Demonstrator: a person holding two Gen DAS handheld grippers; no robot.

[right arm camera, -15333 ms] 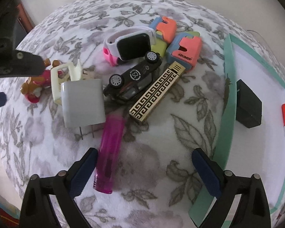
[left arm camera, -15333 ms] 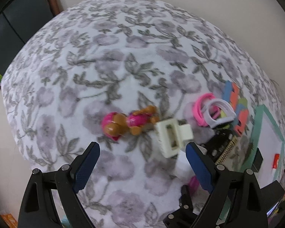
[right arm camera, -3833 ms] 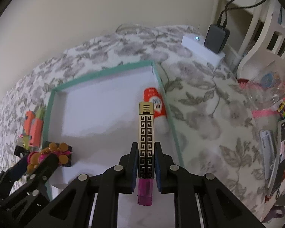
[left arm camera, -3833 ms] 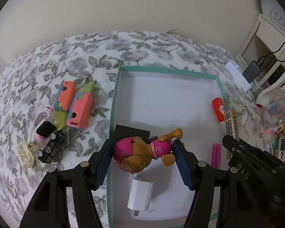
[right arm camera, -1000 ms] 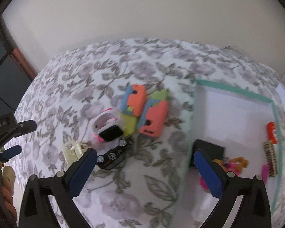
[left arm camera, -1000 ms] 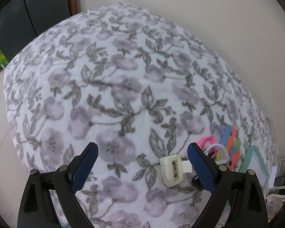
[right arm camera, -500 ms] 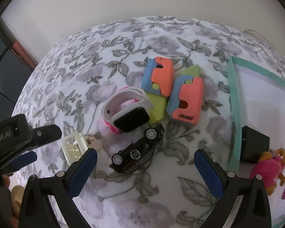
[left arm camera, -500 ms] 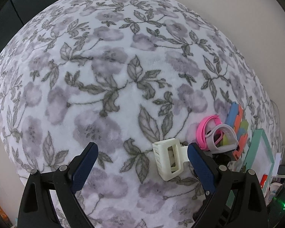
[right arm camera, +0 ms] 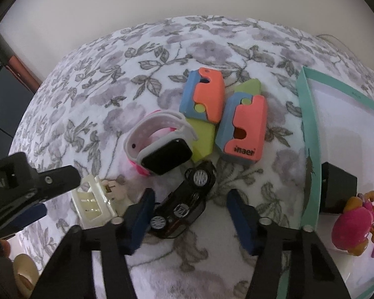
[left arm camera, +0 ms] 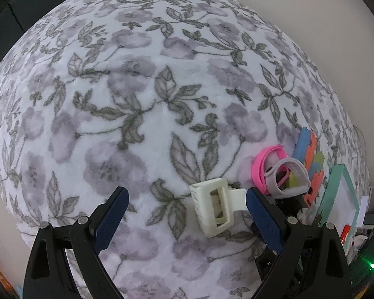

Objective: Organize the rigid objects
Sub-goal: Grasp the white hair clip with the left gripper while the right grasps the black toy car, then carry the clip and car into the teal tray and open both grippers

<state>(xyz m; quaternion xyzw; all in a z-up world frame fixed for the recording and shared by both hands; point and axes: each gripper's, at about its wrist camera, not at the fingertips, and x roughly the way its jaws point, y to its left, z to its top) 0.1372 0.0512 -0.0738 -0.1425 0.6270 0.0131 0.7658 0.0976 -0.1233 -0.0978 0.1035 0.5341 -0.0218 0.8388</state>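
**Two grippers lining up on car and clip**

The right gripper [right arm camera: 190,208] sat low over the small black toy car [right arm camera: 184,204], which lay on its side on the floral grey-and-white fleece blanket [left arm camera: 137,99]. Its jaws were closing with the car between them; the left pad looked at or near the car's lower end, while the right pad stood clear, so no grip yet. Judged best practice: centre the car body between the pads, not the wheels, and squeeze across the narrow width so it doesn't roll out.

The left gripper [left arm camera: 187,214] was wide open and empty, framing the cream plastic hair claw clip [left arm camera: 213,205], which lay nearer the right pad. Should shift toward that side so the clip sits mid-gap, then pinch the rigid frame, not the lever tab.

Risk: the grippers were close together and could clash, so stagger the lifts.

Just beside the car lay a white-strapped smartwatch with dark screen [right arm camera: 162,147] and orange-and-blue plastic blocks [right arm camera: 243,130]. The teal-rimmed white box [right arm camera: 309,134], likely the target, already held a pink toy pup figure [right arm camera: 352,226] and a black block [right arm camera: 339,189].
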